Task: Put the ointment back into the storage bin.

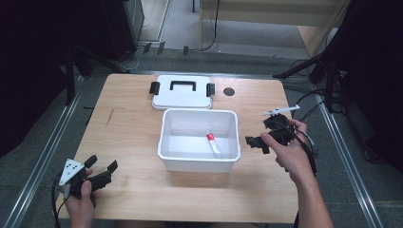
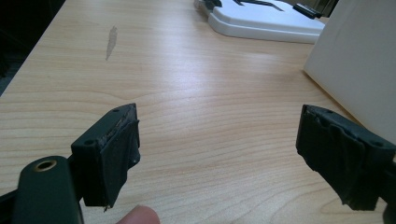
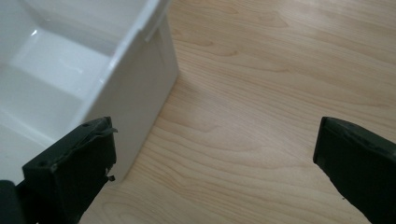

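Note:
A white open box (image 1: 166, 142) stands mid-table, and a small white tube with a red label (image 1: 214, 144) lies on its floor. The box's white lid (image 1: 182, 97), with a black handle and two black latches, lies flat just behind it. My right gripper (image 1: 260, 132) hovers open just right of the box's right wall, nothing between its jaws. In the right gripper view the box corner (image 3: 135, 93) sits by the left jaw of the right gripper (image 3: 215, 168). My left gripper (image 1: 101, 163) is open and empty above the table's front left. The left gripper (image 2: 219, 154) faces bare wood, with the box wall (image 2: 359, 60) and lid (image 2: 261, 18) beyond.
A round black hole (image 1: 229, 91) is set in the tabletop right of the lid. A grey scuff (image 1: 110, 116) marks the wood at the left. Metal rails run along both table sides, and dark stand legs (image 1: 304, 64) reach in at the back right.

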A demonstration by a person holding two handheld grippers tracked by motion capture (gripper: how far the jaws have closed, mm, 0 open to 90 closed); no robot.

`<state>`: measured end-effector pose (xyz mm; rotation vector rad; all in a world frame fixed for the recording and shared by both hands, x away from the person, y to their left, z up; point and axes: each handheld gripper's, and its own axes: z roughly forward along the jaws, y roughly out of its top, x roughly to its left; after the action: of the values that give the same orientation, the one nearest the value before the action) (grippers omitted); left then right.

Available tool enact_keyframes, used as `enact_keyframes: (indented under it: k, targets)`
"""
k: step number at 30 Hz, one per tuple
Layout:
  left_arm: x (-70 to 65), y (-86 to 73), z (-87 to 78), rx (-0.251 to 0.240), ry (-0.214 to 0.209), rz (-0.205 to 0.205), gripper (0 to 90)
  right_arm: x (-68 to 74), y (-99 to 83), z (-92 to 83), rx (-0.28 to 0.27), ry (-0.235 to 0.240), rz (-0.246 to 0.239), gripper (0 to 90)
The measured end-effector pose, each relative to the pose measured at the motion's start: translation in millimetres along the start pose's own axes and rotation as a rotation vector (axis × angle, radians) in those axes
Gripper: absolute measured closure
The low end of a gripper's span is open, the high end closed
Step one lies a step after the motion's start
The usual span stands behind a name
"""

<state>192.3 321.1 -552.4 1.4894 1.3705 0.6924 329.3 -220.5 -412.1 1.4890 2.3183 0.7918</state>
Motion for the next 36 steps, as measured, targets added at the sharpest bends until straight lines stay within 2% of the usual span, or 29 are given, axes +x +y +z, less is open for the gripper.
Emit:
enact_keyframes:
  k: [7, 8, 9, 14, 15, 17, 24, 36]
  targets:
    - [-0.1, 0.0, 0.1, 0.0, 0.001, 0.001, 14.4, -15.4, -36.4, 3.3, -0.056, -0.014, 0.034, 0.0]
    - [-0.1, 0.0, 0.1, 0.0, 0.001, 0.001, 14.4, -15.4, -36.4, 3.3, -0.056, -0.014, 0.034, 0.0]
    - [-0.2, 0.0, 0.0, 0.0, 0.0, 0.002, 14.4, -18.4, -46.5, 4.5, -0.072, -0.016, 0.037, 0.0]
    - [-0.1, -0.1, -0.2, 0.0, 0.0, 0.003, 14.4, -26.9, -70.1, 6.3, -0.129, -0.023, 0.073, 0.0]
    - [-0.1, -0.1, -0.2, 0.0, 0.0, 0.003, 14.4, -26.9, -70.1, 6.3, -0.129, -0.023, 0.073, 0.0]
    - [-0.1, -0.1, -0.2, -0.001, 0.0, 0.003, 14.4, -32.3, -83.8, 8.6, -0.157, -0.023, 0.088, 0.0]
    - [0.0, -0.1, -0.4, 0.001, 0.0, 0.005, 14.4, -44.1, -113.2, 13.9, -0.204, -0.055, 0.12, 0.7]
    - [-0.6, -0.2, -0.4, 0.002, 0.001, 0.004, 14.3, -61.6, -158.5, 20.6, -0.266, -0.075, 0.162, 0.7]
